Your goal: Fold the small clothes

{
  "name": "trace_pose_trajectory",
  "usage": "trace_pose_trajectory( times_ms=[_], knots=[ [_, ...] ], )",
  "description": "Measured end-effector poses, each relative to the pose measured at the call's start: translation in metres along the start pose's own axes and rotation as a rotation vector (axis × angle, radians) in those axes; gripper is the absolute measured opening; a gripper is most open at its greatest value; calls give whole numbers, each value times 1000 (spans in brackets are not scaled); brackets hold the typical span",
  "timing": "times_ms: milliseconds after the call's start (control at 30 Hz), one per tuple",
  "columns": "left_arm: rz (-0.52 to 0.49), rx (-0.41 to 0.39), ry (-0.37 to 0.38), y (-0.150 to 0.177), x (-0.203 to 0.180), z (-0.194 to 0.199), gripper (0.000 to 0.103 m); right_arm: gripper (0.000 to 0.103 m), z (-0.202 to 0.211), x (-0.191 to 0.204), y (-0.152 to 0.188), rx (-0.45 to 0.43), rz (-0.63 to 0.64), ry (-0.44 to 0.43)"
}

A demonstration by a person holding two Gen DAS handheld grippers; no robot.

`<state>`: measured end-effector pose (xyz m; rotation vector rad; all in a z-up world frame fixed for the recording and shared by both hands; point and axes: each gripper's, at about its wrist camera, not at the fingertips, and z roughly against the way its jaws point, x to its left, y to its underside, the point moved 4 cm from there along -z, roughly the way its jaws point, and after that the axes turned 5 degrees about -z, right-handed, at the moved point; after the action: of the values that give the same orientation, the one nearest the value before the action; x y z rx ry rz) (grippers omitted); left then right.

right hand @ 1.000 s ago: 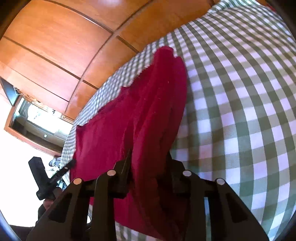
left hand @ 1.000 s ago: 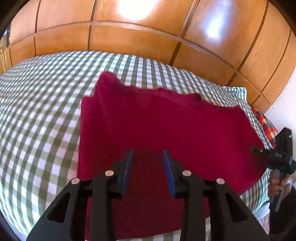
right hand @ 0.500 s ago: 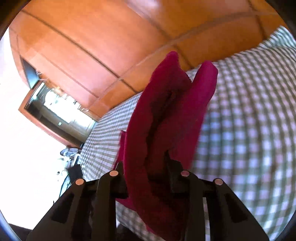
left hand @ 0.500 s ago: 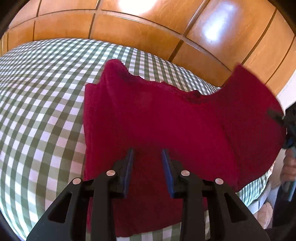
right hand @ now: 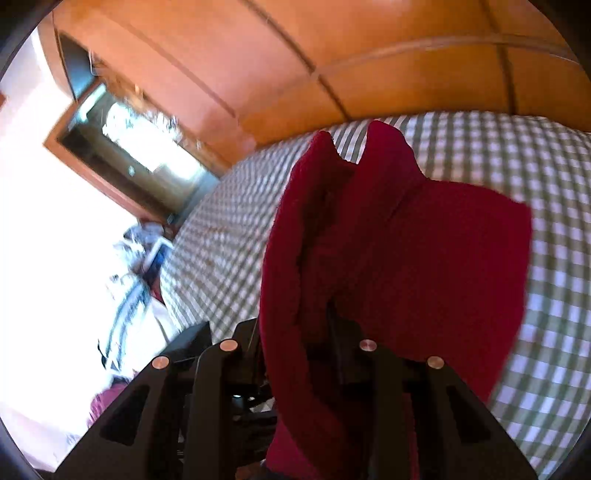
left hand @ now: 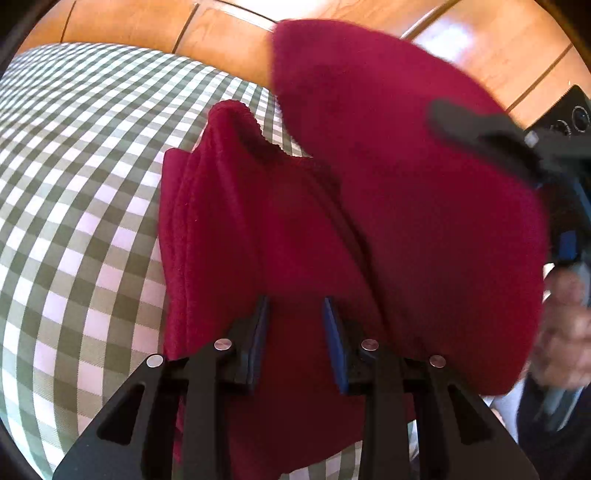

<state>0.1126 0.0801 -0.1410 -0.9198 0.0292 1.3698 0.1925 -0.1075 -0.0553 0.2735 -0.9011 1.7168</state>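
A dark red knitted garment (left hand: 229,229) lies on the green-and-white checked bed cover (left hand: 74,166). My left gripper (left hand: 295,306) stands over its near edge. The blue pads are apart with only flat cloth showing below them. My right gripper (right hand: 295,325) is shut on a bunched edge of the same garment (right hand: 406,240) and holds it up off the bed. In the left wrist view that raised flap (left hand: 406,184) hangs over the right half of the garment, with one of the right gripper's fingers (left hand: 476,129) lying across it.
Polished wooden panels (left hand: 147,22) rise behind the bed, also in the right wrist view (right hand: 369,55). A person's hand (left hand: 565,332) grips the right tool at the bed's right edge. A bright framed opening (right hand: 140,147) and clutter lie beyond the bed's far left side.
My right gripper has lifted the garment's right edge and swung it up and leftwards over the rest of the cloth. My left gripper has shifted a little and stays over the near edge.
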Motion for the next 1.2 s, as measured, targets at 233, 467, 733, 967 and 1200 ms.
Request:
trace_pose_trajectory(
  times_ms=[233, 467, 733, 967, 1200],
  knots=[
    [90, -32, 3, 6, 34, 56, 30, 26, -32, 21, 31, 75, 133, 92],
    [245, -99, -3, 18, 67, 98, 30, 63, -69, 36, 52, 138, 156, 62],
    [261, -185, 187, 11, 36, 128, 49, 66, 8, 19, 57, 16, 91, -119],
    [204, -166, 253, 3, -3, 127, 54, 67, 44, -37, 120, -24, 179, 196],
    [114, -87, 182, 10, -33, 96, 61, 66, 8, -52, 149, -21, 138, 258]
  ],
)
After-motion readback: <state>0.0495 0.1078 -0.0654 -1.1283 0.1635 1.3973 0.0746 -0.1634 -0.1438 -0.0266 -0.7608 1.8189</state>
